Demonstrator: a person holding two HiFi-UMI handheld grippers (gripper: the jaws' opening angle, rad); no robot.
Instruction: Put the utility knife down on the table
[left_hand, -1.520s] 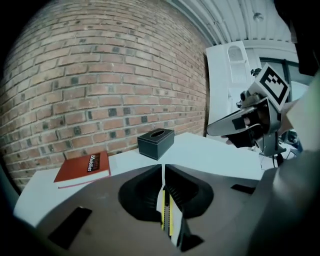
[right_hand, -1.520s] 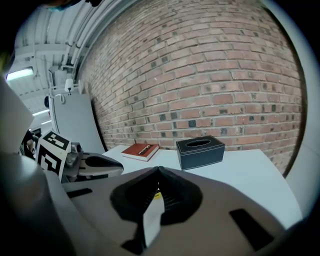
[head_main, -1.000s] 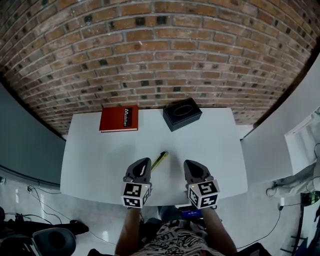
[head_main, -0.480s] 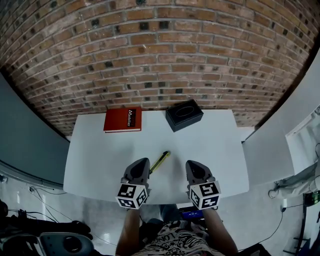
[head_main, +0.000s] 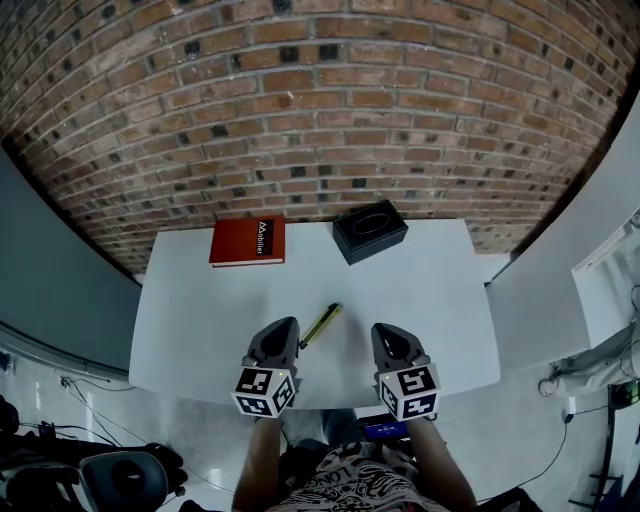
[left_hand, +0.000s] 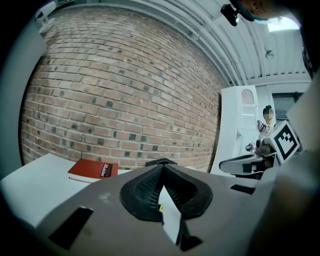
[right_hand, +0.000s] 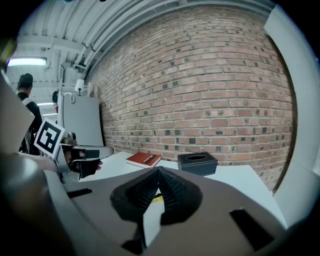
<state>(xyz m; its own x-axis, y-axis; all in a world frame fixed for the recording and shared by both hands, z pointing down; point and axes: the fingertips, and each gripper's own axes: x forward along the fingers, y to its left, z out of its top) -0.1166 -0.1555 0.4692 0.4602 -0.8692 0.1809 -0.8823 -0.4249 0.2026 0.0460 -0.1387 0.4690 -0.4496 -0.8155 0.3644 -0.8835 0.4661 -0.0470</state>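
The yellow and black utility knife (head_main: 321, 325) lies flat on the white table (head_main: 200, 310), slanted, just ahead of and between my two grippers. My left gripper (head_main: 285, 327) hovers at the near edge, left of the knife's near end, shut and holding nothing. My right gripper (head_main: 384, 331) sits level with it to the right, also shut and holding nothing. In the left gripper view the jaws (left_hand: 162, 168) meet at the tip, with a sliver of yellow knife (left_hand: 160, 207) below them. The right gripper view shows its jaws (right_hand: 158, 170) closed and the knife (right_hand: 157, 198) beyond.
A red book (head_main: 248, 241) lies at the table's far left and a black tissue box (head_main: 369, 230) at the far middle, both against the brick wall (head_main: 320, 120). The table's near edge runs under my grippers. Floor and cables lie to the left.
The head view has shifted slightly. The knife stays flat on the table and both grippers hold nearly the same place, shut.
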